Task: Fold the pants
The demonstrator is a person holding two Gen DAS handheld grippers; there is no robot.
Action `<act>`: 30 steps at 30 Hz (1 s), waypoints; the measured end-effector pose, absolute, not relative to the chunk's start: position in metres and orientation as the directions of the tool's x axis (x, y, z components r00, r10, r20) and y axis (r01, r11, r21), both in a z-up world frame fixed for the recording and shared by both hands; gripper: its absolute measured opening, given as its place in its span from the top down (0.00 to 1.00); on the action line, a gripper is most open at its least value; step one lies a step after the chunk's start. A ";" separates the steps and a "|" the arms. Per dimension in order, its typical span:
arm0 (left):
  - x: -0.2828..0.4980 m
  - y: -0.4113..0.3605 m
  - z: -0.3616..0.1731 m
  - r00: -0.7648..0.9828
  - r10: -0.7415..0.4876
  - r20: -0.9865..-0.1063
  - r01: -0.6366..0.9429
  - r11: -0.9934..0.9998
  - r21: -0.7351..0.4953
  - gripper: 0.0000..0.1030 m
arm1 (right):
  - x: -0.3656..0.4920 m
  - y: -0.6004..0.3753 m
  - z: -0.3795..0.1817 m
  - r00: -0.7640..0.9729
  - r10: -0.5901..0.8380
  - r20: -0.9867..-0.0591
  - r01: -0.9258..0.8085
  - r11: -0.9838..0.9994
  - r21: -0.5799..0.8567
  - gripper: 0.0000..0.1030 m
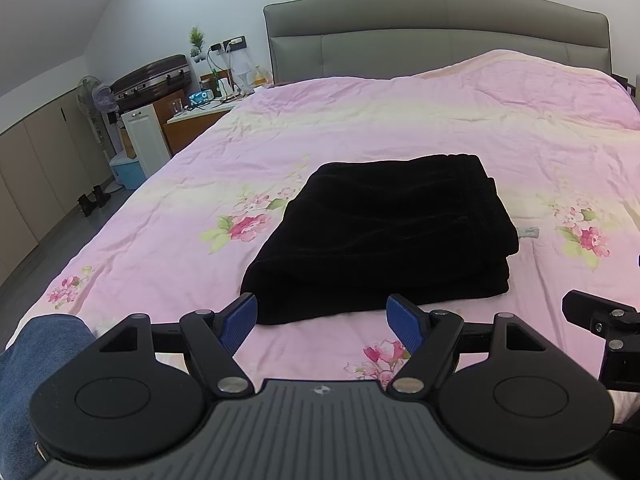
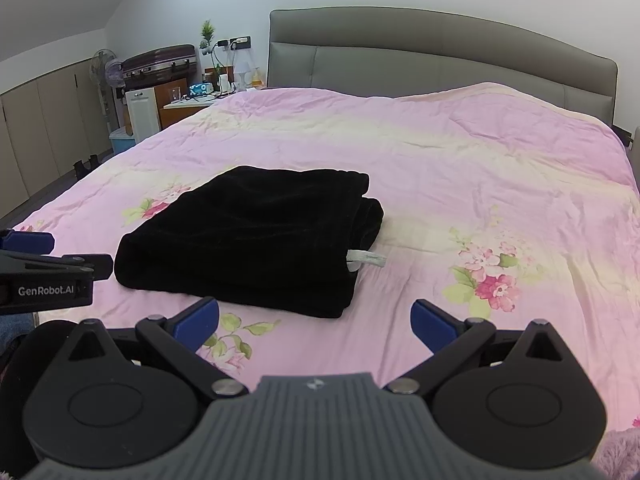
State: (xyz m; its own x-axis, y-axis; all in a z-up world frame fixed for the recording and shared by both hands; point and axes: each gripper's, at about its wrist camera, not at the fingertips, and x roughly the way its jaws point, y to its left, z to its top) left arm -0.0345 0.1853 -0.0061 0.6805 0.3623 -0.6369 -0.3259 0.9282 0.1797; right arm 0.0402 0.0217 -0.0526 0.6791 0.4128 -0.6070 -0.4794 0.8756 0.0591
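Observation:
The black pants [image 1: 384, 236] lie folded in a compact stack on the pink floral bedspread [image 1: 400, 120]. They also show in the right wrist view [image 2: 252, 236], with a grey drawstring [image 2: 366, 259] sticking out at their right side. My left gripper [image 1: 322, 320] is open and empty, just in front of the stack's near edge. My right gripper [image 2: 316, 322] is open and empty, in front of and to the right of the stack. The left gripper [image 2: 28, 242] shows at the left edge of the right wrist view.
A grey padded headboard [image 1: 440, 40] stands at the far end. A nightstand [image 1: 200, 116] with small items, a suitcase [image 1: 152, 76], a fan [image 1: 94, 96] and cabinets [image 1: 36, 160] line the left side. A denim-clad leg [image 1: 32, 360] is at the lower left.

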 end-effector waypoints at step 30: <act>-0.035 0.183 -0.005 0.682 0.360 -0.637 -0.322 0.929 0.181 0.16 | 0.039 0.021 -0.053 0.681 0.415 -0.604 -0.481 0.875 0.060 0.05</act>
